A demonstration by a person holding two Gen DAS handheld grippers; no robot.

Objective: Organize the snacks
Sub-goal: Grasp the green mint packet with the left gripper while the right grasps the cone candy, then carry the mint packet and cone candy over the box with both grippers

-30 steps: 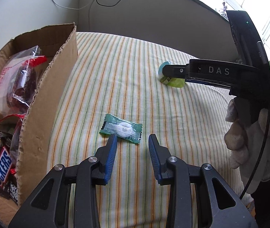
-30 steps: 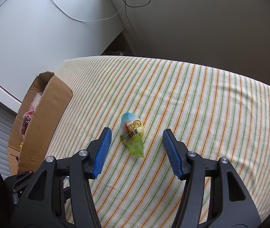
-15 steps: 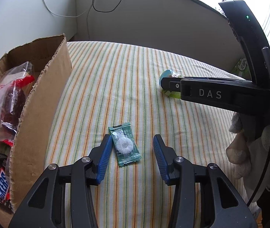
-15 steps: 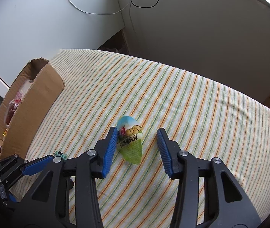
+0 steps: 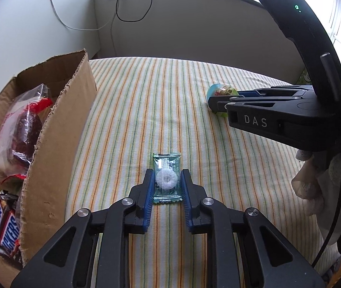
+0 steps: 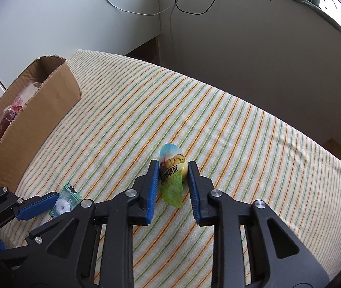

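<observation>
Green-wrapped mint [image 5: 166, 180] flat on striped cloth [image 5: 146, 110], clamped by left gripper [image 5: 165, 193] across the round sweet at mid-wrapper. Egg-shaped pouch [image 6: 172, 177], blue tip to green tail, lying on the same cloth, pinched by right gripper [image 6: 173, 184] across its widest part. Cardboard box [image 5: 57, 129] to the left, already holding chocolate bars [image 5: 5, 228] and a clear bag [image 5: 21, 124]. Both likely light, with thin, slippery film: mint hard and small, best held on the sweet, not the crimped ends; pouch probably soft inside, needing gentle pressure at the bulge.
</observation>
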